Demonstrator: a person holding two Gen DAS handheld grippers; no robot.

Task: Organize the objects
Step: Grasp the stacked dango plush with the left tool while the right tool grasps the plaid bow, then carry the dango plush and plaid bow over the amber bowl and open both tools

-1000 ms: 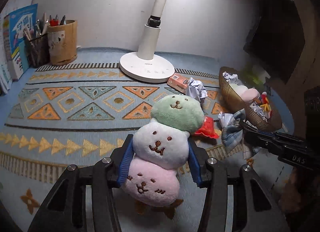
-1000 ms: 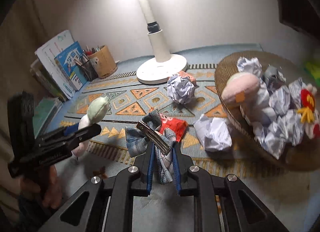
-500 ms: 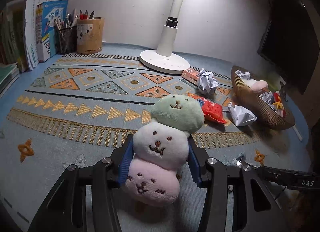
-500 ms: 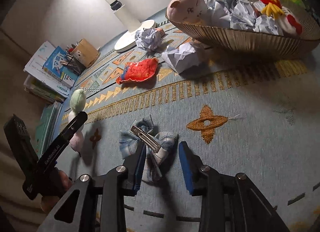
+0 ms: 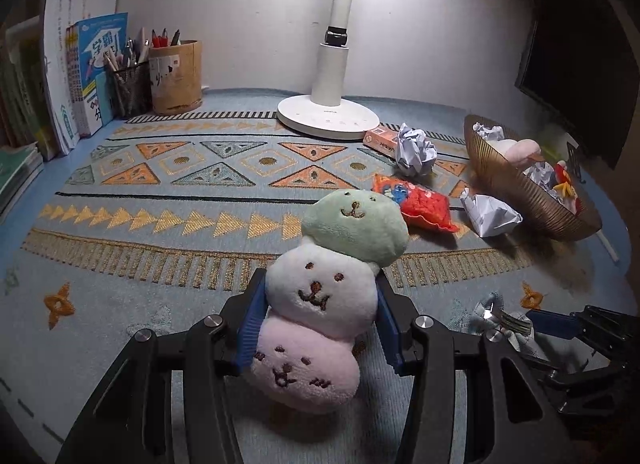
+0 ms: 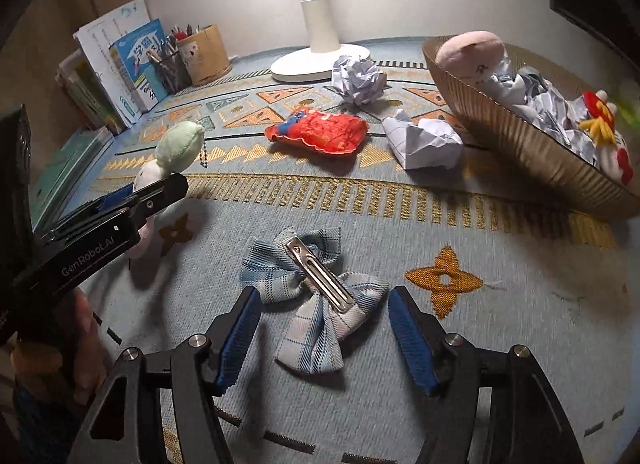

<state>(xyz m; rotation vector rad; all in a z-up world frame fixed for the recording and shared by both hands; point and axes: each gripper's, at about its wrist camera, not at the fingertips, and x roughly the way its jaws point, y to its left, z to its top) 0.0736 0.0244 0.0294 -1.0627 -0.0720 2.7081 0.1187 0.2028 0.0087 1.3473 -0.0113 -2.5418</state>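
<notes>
A ribbed brown basket [image 6: 520, 135] sat near the rug's right edge, filled with crumpled paper, a pink plush and a red-and-yellow toy. By the back-left corner a round pen holder [image 5: 176, 77] and a mesh cup held pens, beside upright books [image 5: 80, 75]. A white lamp base [image 5: 328, 117] stood at the back edge, against a pale wall. On the patterned blue rug [image 5: 160, 191] lay two paper balls and a red snack packet [image 6: 318, 129]. The left gripper [image 5: 320, 322] clenched a three-tiered plush [image 5: 320, 292] — green, white, pink. The right gripper [image 6: 324, 330] was spreading its jaws, the plaid bow clip [image 6: 316, 296] lying released between them near the front edge.
</notes>
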